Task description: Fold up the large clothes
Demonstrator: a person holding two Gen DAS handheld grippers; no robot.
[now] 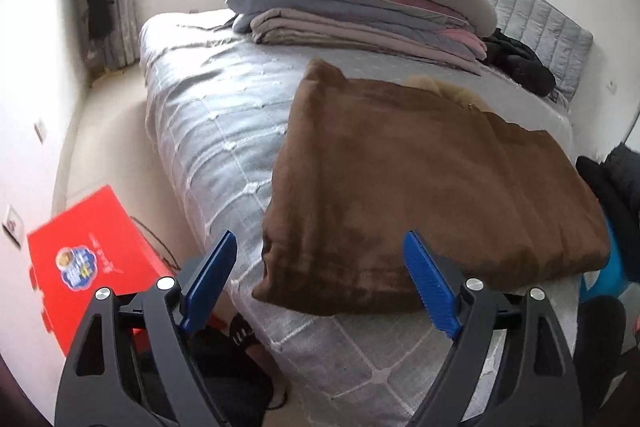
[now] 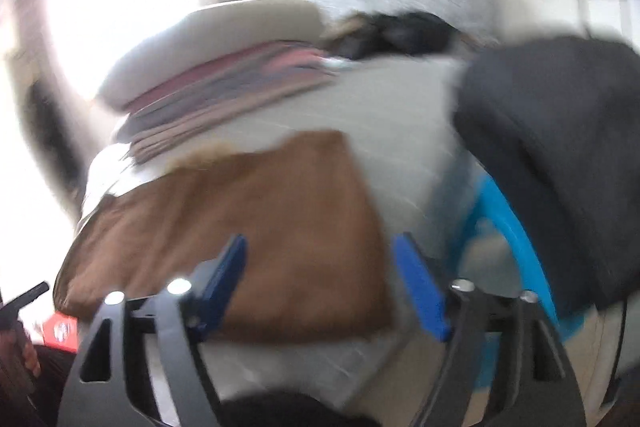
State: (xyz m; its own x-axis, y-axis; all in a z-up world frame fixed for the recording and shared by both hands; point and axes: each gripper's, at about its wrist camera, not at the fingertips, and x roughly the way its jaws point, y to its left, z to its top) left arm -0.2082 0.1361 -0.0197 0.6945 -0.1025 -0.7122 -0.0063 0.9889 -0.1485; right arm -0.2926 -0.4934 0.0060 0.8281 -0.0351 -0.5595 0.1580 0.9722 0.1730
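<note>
Left tongs (image 1: 320,279): one pair, black frame with blue ribbed pads, angled downward over the near edge of the bed; pads stood wide apart with nothing between them.

Right tongs (image 2: 320,283): one pair of the same make, tilted and angled downward toward the bed; the right wrist view was heavily blurred. Pads stood well apart, empty.

Folded brown fleece garment (image 1: 420,195): one, lying flat as a thick rectangle on the near half of the bed, close to the near edge, touching neither pair of tongs. A tan furry trim showed at its far edge.

Bed with grey quilted cover (image 1: 208,131): one, carrying every textile listed here.

Stack of folded bedding in grey, pink and beige (image 1: 360,7): one stack at the far end, topped by a bulky grey roll; layer count could not be told.

Crumpled black garment (image 1: 520,63): one, just beside the stack, against the grey padded headboard (image 1: 536,19).

Red cardboard box with a blue label (image 1: 92,263): one, on the floor beside the bed.

Dark grey jacket (image 2: 560,155): one, draped over a bright blue plastic frame (image 2: 500,211) beside the bed.
</note>
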